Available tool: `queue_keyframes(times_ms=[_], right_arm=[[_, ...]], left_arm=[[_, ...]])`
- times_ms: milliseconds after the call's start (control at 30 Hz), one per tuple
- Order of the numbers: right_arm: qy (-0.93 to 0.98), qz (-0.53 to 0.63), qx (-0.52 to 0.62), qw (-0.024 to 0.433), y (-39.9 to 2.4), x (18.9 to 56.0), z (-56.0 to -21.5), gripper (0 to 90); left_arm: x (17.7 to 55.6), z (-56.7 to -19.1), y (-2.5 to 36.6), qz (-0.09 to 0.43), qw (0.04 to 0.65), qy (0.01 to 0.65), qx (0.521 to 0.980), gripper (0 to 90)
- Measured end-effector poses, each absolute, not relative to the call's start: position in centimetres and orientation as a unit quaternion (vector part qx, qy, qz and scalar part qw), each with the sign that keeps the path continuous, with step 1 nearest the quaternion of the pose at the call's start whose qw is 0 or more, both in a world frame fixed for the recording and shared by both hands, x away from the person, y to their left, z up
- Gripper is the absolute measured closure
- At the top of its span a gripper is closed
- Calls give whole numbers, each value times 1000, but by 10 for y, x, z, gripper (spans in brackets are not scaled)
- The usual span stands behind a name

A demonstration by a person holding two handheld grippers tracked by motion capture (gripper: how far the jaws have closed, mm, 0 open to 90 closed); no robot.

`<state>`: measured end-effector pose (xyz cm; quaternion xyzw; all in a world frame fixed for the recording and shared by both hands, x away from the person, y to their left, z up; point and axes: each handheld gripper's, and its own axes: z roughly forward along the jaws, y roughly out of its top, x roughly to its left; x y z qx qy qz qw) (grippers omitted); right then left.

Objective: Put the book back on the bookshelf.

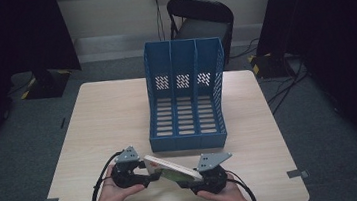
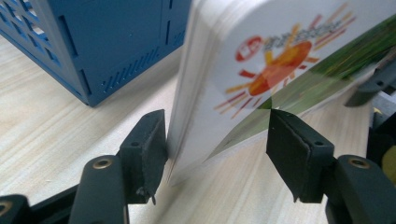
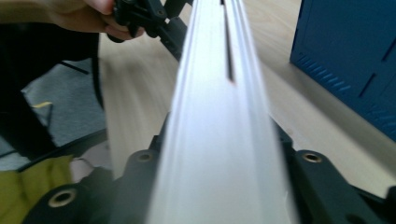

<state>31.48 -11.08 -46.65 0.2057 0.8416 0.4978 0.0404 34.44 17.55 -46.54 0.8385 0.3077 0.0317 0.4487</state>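
A thick white book [image 1: 171,167] with an orange sun and green on its cover hangs tilted between my two grippers, near the table's front edge. In the left gripper view its corner [image 2: 261,60] sits slanted in my left gripper [image 2: 217,135]. One pad [image 2: 149,144] lies against the page edge and the other pad's [image 2: 289,140] tip meets the cover. My right gripper [image 3: 219,154] is shut on the other end, the page edge [image 3: 219,107] running up between its jaws. From above, the left gripper [image 1: 150,173] and right gripper [image 1: 194,178] hold opposite ends.
A blue three-slot file rack [image 1: 189,139] stands on the wooden table [image 1: 108,123] just beyond the book, its open slots facing me; its wall [image 2: 107,42] is close to the left gripper. A black chair [image 1: 203,17] stands behind the table.
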Motion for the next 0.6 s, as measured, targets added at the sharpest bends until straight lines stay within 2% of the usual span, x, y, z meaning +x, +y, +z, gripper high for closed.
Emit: queue_keyframes(times_ms=[100, 233, 267, 433, 600], right_arm=[[840, 499, 211, 42, -112, 317, -468, 687], [835, 501, 225, 35, -113, 320, -473, 693], [837, 496, 226, 46, -113, 320, -475, 746], [839, 491, 230, 46, -114, 323, -474, 759], [842, 487, 227, 50, -113, 323, -472, 761]], left_arm=[[345, -466, 176, 34, 449, 309, 837, 401], [346, -466, 175, 38, 451, 313, 835, 418], [347, -466, 175, 41, 449, 311, 837, 433], [348, -467, 175, 42, 450, 312, 836, 455], [351, -465, 179, 33, 454, 322, 830, 421]])
